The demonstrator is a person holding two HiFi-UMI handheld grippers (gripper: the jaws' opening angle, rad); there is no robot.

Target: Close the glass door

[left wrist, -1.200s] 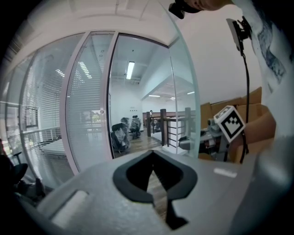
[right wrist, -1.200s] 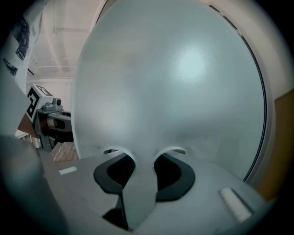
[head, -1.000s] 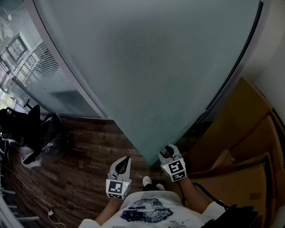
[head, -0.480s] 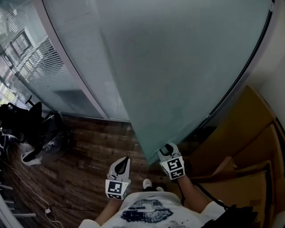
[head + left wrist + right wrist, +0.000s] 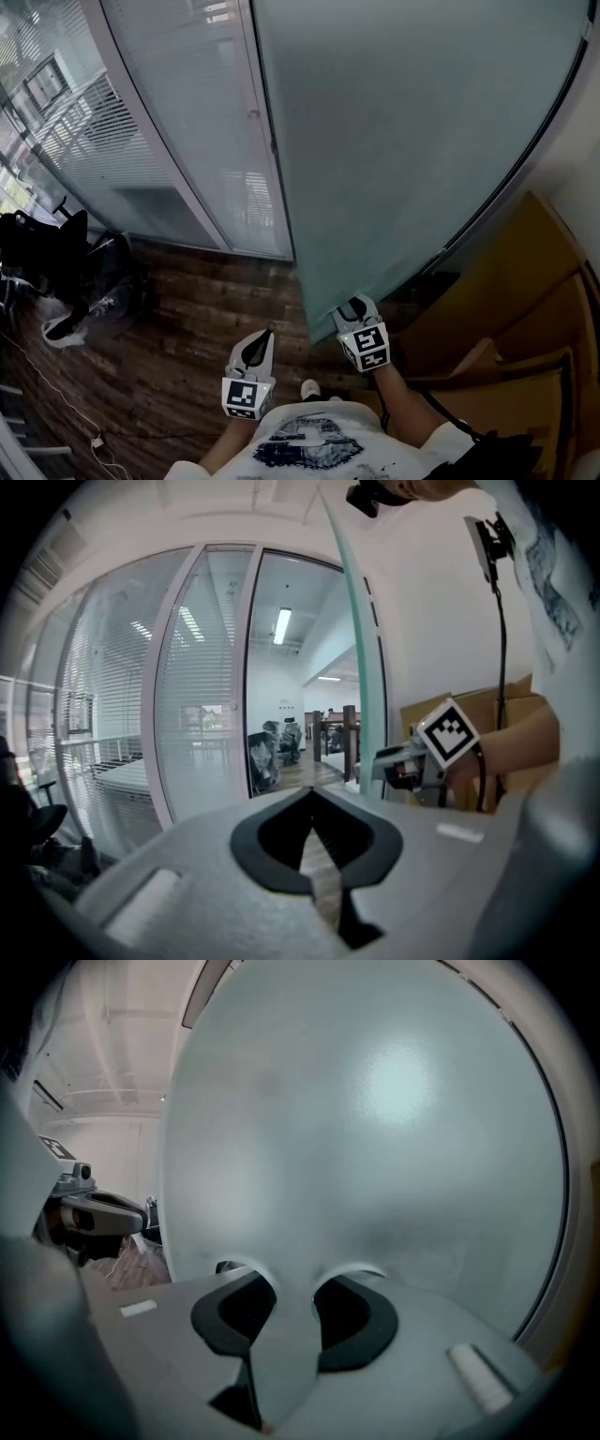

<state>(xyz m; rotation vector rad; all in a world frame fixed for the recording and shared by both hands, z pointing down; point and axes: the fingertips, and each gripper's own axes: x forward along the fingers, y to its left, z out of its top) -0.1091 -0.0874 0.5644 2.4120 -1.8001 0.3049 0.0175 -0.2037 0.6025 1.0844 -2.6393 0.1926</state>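
Note:
The frosted glass door stands ajar in front of me and fills the right gripper view. In the left gripper view its free edge shows as a thin green strip. My right gripper is low on the door near that edge. Its jaws stand a little apart, with their tips against the glass face and nothing held between them. From the left gripper view it also appears to touch the door. My left gripper hangs free over the wooden floor, left of the door, jaws shut on nothing.
A glass wall with blinds and its white frame run to the left of the doorway. Brown cardboard boxes stand at the right. A black office chair and a cable are on the wooden floor at the left.
The door has swung further away from me, uncovering more of the blinded glass wall at the left. Both grippers have moved forward, the right one staying against the glass.

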